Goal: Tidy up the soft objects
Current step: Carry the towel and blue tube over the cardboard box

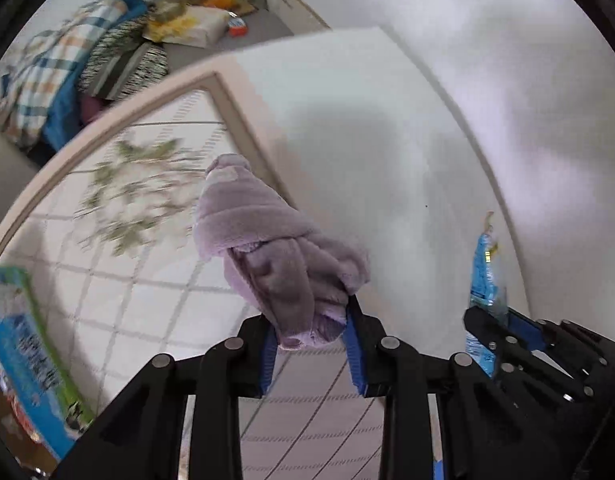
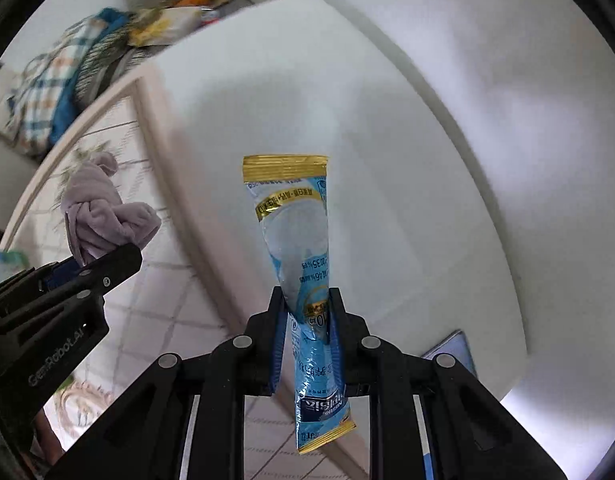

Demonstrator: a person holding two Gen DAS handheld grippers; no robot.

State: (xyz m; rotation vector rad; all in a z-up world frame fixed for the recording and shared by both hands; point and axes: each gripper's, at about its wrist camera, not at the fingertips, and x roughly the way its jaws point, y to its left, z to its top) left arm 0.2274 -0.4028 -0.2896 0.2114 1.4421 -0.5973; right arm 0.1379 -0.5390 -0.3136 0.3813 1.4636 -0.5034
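1. The left gripper (image 1: 313,336) is clenched on a bunched lilac cloth (image 1: 267,240), held off the surface; the fabric rises forward from between the blue-padded fingers (image 1: 357,344) and flops over their tips.
2. The right gripper (image 2: 307,336) is clamped on a blue-and-gold sachet (image 2: 295,240) near its middle: the gold-sealed top stands beyond the fingertips, the lower end hangs behind them.
3. Seen from the right wrist, the cloth (image 2: 103,216) sits well left of the sachet, the two grippers apart.
4. A white foam block (image 1: 367,128) fills the background behind both items, beside a tiled, leaf-patterned surface (image 1: 147,240).
5. Plaid fabric (image 1: 47,76) and packets (image 1: 195,24) lie heaped far behind.
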